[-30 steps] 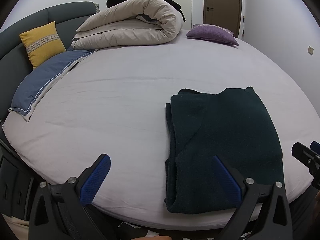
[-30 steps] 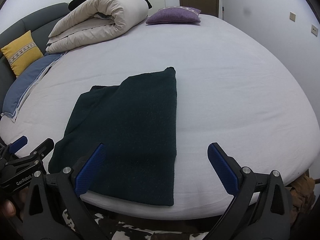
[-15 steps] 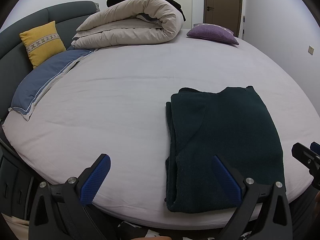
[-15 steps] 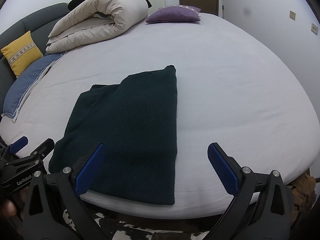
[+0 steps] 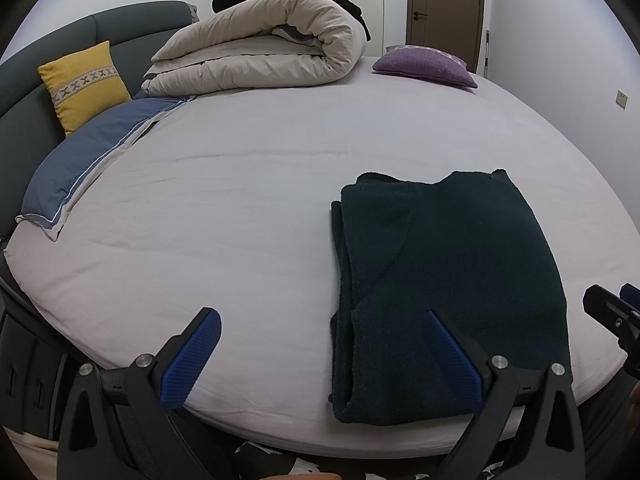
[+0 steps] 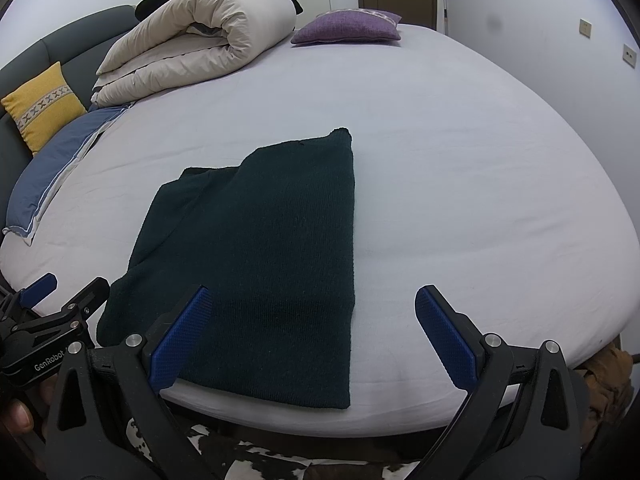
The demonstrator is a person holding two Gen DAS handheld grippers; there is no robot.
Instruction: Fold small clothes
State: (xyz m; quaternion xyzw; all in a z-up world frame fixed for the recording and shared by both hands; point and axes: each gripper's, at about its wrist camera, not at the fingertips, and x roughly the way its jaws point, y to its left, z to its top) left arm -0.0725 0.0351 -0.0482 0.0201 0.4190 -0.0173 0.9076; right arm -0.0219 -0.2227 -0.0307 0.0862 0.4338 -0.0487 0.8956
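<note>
Bedroom setting: a large bed [image 5: 248,216] with a pale sheet fills both views, and a wooden door [image 5: 444,8] stands in the far wall. At the far side of the bed, well ahead of both grippers, lies a rolled beige duvet [image 5: 264,52] with a dark item on top of it. A purple cushion [image 5: 424,68] sits to the right of the duvet. A yellow cushion [image 5: 84,84] leans on the grey headboard [image 5: 24,80] far to the left, with a blue pillow [image 5: 84,160] lying below it.

The dark green sweater [image 6: 260,256] lies folded into a long flat rectangle on the near edge of the bed. Its layered edges show along the left side.

The left gripper [image 5: 320,348] hovers over the near edge of the bed, jaws spread wide and holding nothing; its right finger overlaps the near left part of the sweater in view, but contact cannot be confirmed. The right gripper [image 6: 312,332] is likewise spread wide and empty, its left finger over the near part of the sweater and its right finger over bare sheet. Each gripper shows at the edge of the other's view.
</note>
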